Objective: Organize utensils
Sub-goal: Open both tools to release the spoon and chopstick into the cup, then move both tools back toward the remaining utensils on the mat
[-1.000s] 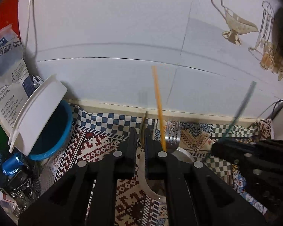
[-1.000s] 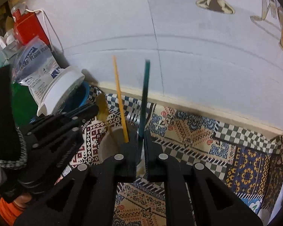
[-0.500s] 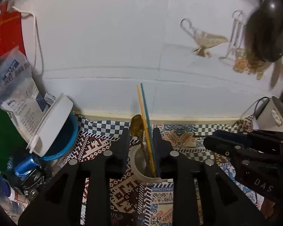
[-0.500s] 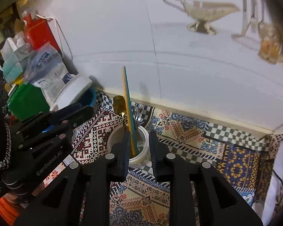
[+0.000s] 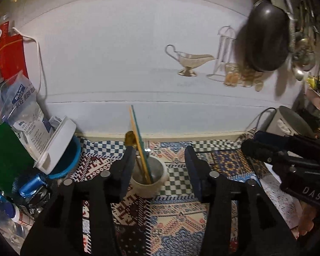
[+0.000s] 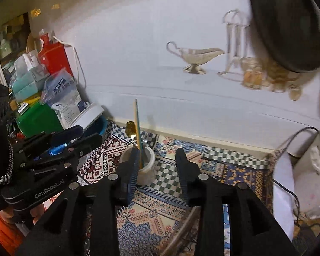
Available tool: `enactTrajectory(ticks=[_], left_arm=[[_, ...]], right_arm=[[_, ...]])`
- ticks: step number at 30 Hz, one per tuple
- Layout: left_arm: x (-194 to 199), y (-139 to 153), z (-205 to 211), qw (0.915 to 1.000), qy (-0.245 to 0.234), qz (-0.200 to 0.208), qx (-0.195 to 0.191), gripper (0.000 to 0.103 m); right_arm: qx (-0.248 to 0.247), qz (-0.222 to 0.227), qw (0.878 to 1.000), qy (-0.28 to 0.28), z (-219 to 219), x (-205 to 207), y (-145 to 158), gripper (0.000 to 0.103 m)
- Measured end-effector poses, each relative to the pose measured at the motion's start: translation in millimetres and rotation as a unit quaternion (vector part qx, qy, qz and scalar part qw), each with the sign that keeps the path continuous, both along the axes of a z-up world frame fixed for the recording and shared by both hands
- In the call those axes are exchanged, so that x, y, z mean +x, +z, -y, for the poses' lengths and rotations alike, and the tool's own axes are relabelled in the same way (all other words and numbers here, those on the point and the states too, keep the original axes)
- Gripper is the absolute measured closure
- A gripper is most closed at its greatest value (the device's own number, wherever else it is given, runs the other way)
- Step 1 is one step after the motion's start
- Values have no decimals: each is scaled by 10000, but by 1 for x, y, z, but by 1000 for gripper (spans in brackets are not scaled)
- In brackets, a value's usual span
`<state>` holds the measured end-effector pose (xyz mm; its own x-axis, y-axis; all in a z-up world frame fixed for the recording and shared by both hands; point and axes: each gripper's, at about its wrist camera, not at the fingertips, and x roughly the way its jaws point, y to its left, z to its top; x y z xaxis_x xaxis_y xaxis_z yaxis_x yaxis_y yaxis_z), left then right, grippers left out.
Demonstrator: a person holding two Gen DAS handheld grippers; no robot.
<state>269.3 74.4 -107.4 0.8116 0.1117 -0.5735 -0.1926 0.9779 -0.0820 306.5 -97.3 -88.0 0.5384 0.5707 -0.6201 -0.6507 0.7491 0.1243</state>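
White cup [image 5: 149, 180]: orange, teal chopsticks [image 5: 138, 143] upright | both grippers [image 5: 160, 168] [image 6: 156, 166] spread

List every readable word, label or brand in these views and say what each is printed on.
"GenRobot.AI": on the left gripper body, right wrist view.
"DAS": on the right gripper body, left wrist view; more may be cut off.
"SULWM" or similar, uncertain: on the clear plastic bag. Its other print is too small to read.
Red carton: white marking unreadable.

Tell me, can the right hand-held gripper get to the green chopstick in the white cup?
Probably yes. The right hand-held gripper is open and empty, and the green chopstick sticks up out of the white cup just ahead. The orange chopstick leans right against it, so both might get pinched together.
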Motion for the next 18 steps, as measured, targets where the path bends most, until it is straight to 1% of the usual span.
enactTrajectory(ticks=[2,5,10,14,18], left_arm=[[-4,-1,7,10000,-72,-25,4,50],[-7,-6,19,9998,-178,-115,-26,47],[-7,-27,38,9984,-372,-424,-95,47],[-4,-47,52,9963,-491,-704,-104,47],[-2,-75,64,9928,-593,-1029,-155,47]], right_arm=[[-10,29,9999,-103,10,-5,2,67],[-62,58,9996,-281,25,-10,0,66],[-205,-126,9979,-601,51,-14,-17,64],[-385,-500,9941,-885,71,-10,-47,64],[-594,-976,9873,-1103,87,-6,-86,64]])
